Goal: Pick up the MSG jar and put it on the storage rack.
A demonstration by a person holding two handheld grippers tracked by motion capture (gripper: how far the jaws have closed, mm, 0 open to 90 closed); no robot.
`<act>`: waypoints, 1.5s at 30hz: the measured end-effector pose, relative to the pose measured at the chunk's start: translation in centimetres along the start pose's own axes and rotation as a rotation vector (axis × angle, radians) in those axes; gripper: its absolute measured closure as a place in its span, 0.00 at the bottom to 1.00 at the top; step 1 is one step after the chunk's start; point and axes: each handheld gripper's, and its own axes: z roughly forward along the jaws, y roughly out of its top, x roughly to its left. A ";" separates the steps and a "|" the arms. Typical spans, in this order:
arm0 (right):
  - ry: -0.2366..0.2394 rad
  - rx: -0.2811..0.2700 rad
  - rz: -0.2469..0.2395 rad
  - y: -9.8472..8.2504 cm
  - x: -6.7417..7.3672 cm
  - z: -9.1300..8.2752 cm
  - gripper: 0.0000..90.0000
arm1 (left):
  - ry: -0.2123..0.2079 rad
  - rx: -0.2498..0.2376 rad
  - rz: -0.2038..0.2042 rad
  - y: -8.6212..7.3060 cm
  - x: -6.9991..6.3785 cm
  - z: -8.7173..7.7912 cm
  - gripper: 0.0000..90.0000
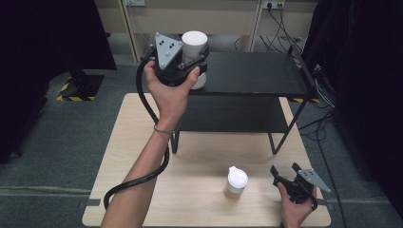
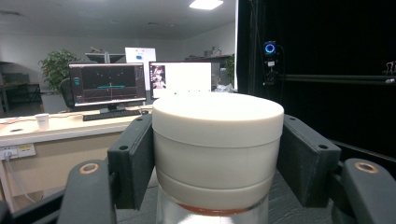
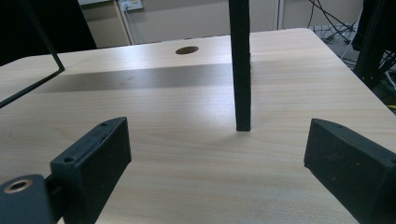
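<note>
My left gripper (image 1: pixel 196 61) is raised at the left end of the black shelf's top board (image 1: pixel 256 71) and is shut on a clear jar with a wide white lid (image 1: pixel 194 43). In the left gripper view both pads press the sides of that jar's lid (image 2: pixel 217 140), and a reddish band shows below it. A second, smaller white-lidded jar (image 1: pixel 236 181) with yellowish contents stands on the wooden table (image 1: pixel 199 156). To its right, near the table's front edge, my right gripper (image 1: pixel 283 170) is open with nothing between its jaws (image 3: pixel 215 158).
The black two-level shelf stands on thin legs at the back of the table; one leg (image 3: pixel 240 65) rises just ahead of my right gripper. A round hole (image 3: pixel 187 50) is in the tabletop. Cables lie on the floor at the right (image 1: pixel 323 95).
</note>
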 end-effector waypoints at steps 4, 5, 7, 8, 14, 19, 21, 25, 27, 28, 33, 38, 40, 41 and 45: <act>0.000 0.002 -0.002 0.0 0.0 0.0 0.08 | 0.000 0.004 0.003 -0.2 0.1 0.3 0.37; 0.000 0.001 -0.003 0.0 0.0 0.0 0.08 | 0.001 0.004 0.003 -0.2 0.1 0.3 0.37; 0.000 0.000 0.000 0.0 0.0 0.0 0.08 | 0.004 0.001 -0.001 -0.3 0.2 0.4 0.37; 0.001 0.001 0.001 0.0 0.0 0.0 0.08 | 0.003 0.000 0.000 -0.3 0.2 0.4 0.37; 0.001 0.001 -0.002 0.0 0.0 0.1 0.08 | 0.009 0.011 0.002 -0.3 0.6 0.6 0.37; 0.001 0.001 -0.002 0.1 0.0 0.1 0.08 | 0.007 0.003 -0.018 -0.7 0.9 0.5 0.37; 0.000 0.002 -0.005 0.1 0.0 0.1 0.08 | 0.004 0.002 -0.020 -0.7 0.9 0.6 0.37; 0.001 0.003 -0.006 0.1 0.0 0.1 0.08 | -0.013 -0.005 -0.037 -1.0 1.4 0.8 0.37; 0.001 0.004 -0.007 0.1 0.0 0.1 0.08 | -0.023 -0.005 -0.057 -1.0 1.7 0.8 0.35; 0.001 0.005 -0.008 0.1 0.0 0.1 0.08 | -0.028 -0.006 -0.063 -1.1 1.8 0.9 0.33; 0.001 0.005 -0.007 0.1 0.0 0.1 0.08 | -0.037 -0.015 -0.053 -1.2 1.6 0.9 0.19; 0.002 0.006 -0.004 0.1 0.0 0.1 0.08 | -0.014 -0.027 -0.033 -1.5 1.1 0.6 0.12; 0.002 0.005 -0.004 0.1 0.0 0.1 0.08 | -0.014 -0.028 -0.029 -1.5 1.1 0.4 0.11; 0.002 0.005 -0.004 0.1 0.0 0.1 0.08 | -0.015 -0.029 -0.024 -1.5 1.1 0.3 0.10; 0.002 0.003 -0.003 0.1 0.0 0.1 0.08 | -0.013 -0.039 -0.016 -1.6 1.2 -0.3 0.09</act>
